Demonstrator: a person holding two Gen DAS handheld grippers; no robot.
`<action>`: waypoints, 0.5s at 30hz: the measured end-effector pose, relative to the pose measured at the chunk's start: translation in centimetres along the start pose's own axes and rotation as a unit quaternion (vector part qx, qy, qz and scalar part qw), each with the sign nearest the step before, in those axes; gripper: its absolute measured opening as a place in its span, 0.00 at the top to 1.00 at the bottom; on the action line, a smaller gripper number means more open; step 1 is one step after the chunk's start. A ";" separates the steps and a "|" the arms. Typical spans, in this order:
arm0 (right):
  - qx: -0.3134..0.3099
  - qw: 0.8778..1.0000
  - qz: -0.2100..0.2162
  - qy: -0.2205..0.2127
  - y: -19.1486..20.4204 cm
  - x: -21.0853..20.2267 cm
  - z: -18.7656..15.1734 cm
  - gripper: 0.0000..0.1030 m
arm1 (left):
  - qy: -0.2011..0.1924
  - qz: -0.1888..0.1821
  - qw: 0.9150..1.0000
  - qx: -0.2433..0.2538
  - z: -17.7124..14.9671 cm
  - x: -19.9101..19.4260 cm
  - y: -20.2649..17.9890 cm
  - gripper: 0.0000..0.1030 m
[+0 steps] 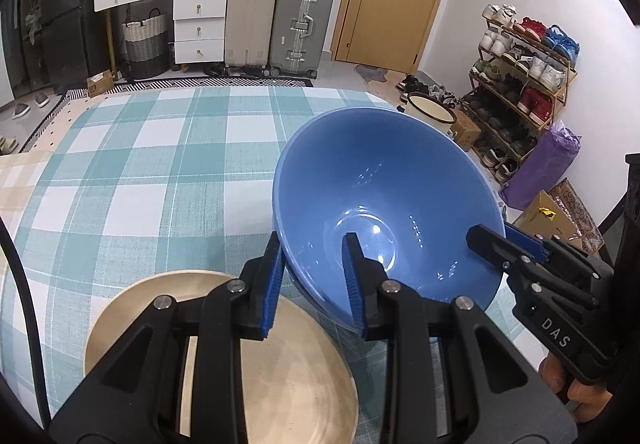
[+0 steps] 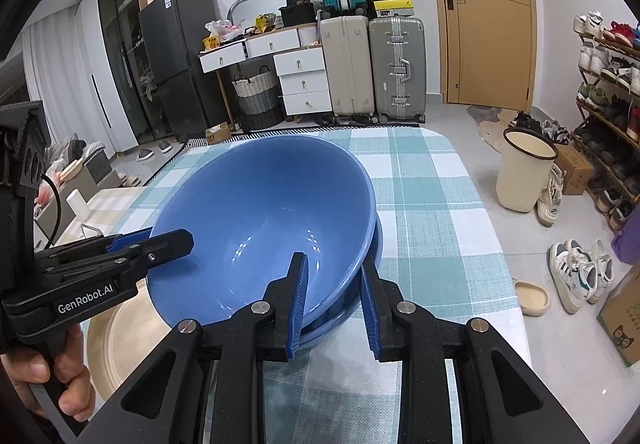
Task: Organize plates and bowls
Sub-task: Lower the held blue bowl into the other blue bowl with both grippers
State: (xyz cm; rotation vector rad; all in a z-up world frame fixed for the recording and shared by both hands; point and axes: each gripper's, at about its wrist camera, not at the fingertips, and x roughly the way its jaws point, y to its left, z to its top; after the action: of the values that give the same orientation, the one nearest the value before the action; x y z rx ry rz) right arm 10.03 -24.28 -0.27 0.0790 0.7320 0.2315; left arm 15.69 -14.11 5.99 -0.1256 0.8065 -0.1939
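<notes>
A large blue bowl (image 1: pixel 376 196) sits nested in a second blue bowl on the checked tablecloth; in the right wrist view the top bowl (image 2: pixel 260 212) shows with the lower bowl's rim (image 2: pixel 378 228) under it. My left gripper (image 1: pixel 314 284) straddles the bowl's left rim, one finger inside, one outside. My right gripper (image 2: pixel 334 300) straddles the right rim the same way. Each gripper shows in the other's view, the right one (image 1: pixel 504 244) and the left one (image 2: pixel 156 242). A beige plate (image 1: pixel 304 372) lies under my left gripper, also in the right wrist view (image 2: pixel 124 340).
The table's checked cloth (image 1: pixel 160 164) stretches to the far edge. On the floor to the right stand a cream bin (image 2: pixel 524 172), a shoe rack (image 1: pixel 520 84) and loose shoes (image 2: pixel 580 272). Suitcases (image 2: pixel 372 64) and drawers stand at the far wall.
</notes>
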 end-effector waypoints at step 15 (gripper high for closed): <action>-0.010 1.000 -0.013 0.004 0.4 0.3 -0.1 0.71 | 0.010 0.005 1.000 -0.002 -0.2 1.0 0.5 0.75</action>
State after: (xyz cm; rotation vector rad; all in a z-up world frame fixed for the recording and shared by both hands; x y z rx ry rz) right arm 10.11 -23.80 -0.45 0.0499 0.7380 0.2135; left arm 16.27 -13.91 5.04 -0.1235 0.8276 -0.1855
